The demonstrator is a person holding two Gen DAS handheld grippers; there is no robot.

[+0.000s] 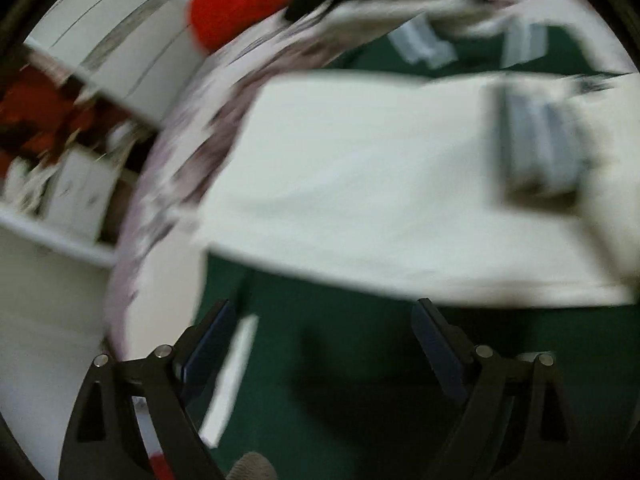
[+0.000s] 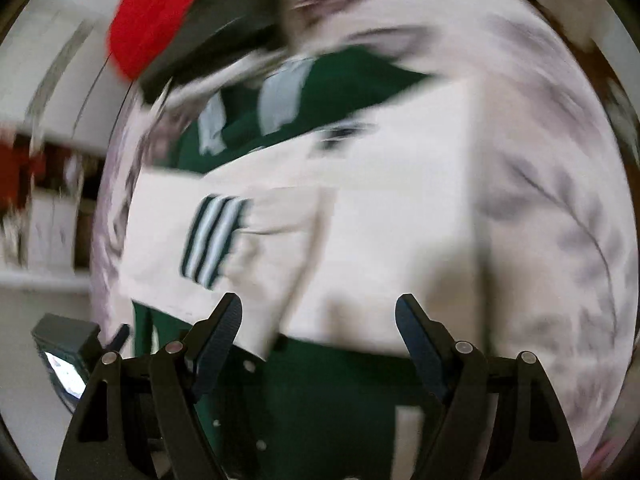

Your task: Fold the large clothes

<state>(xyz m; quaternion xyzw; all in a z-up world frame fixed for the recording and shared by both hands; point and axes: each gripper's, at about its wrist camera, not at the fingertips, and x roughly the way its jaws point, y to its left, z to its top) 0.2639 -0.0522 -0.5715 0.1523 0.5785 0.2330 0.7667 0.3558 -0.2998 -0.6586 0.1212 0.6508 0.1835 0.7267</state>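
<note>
Both the left gripper and right gripper are held wide open, empty; the folded cream sleeves on the green jacket could be dragged undone.

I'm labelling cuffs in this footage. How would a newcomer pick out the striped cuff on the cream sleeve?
Start at the floral bedsheet, then the green-and-cream jacket lying on it. The striped cuff ends the cream sleeve folded across the cream panel; unlike the pale cuffs on the green part, it has dark green and white stripes.
</note>
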